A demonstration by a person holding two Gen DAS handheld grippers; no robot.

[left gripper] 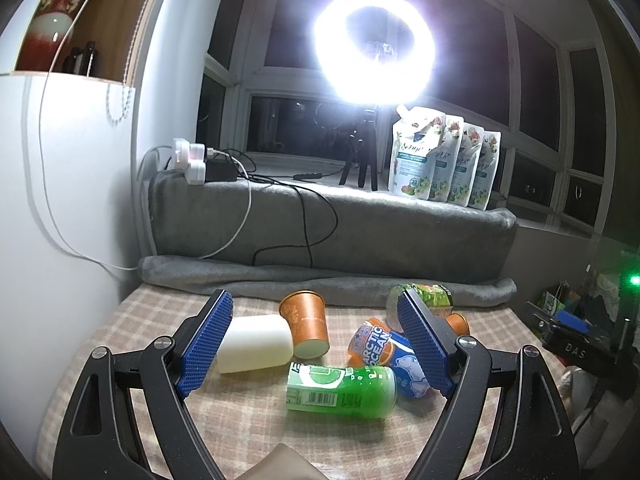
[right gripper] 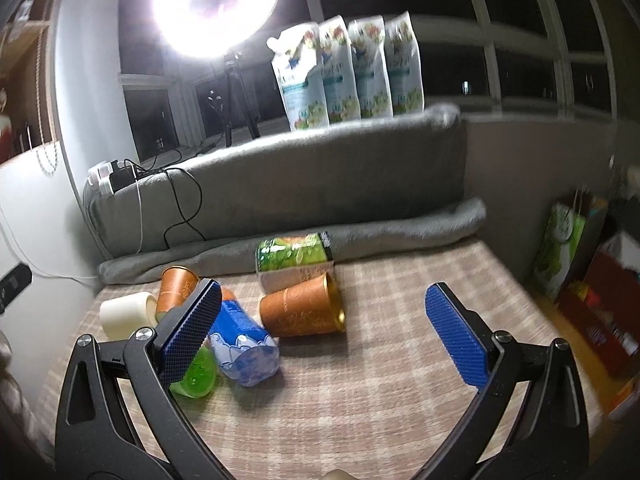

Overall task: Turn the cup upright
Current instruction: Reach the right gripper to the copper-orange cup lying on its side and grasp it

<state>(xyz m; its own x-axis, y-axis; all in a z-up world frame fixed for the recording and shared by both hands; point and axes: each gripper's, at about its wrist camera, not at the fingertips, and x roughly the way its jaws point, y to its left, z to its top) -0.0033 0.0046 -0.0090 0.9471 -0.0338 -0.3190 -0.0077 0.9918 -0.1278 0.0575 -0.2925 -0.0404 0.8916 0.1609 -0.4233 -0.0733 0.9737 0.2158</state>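
Checked tablecloth (right gripper: 400, 320) under bright ring light (left gripper: 374, 46)

The orange-and-blue plastic bottle (left gripper: 386, 354) lying at centre-right of the left wrist view reads "ARCTIC OCEAN". At the right edge, a black device (left gripper: 576, 350) bears the letters "DAS".
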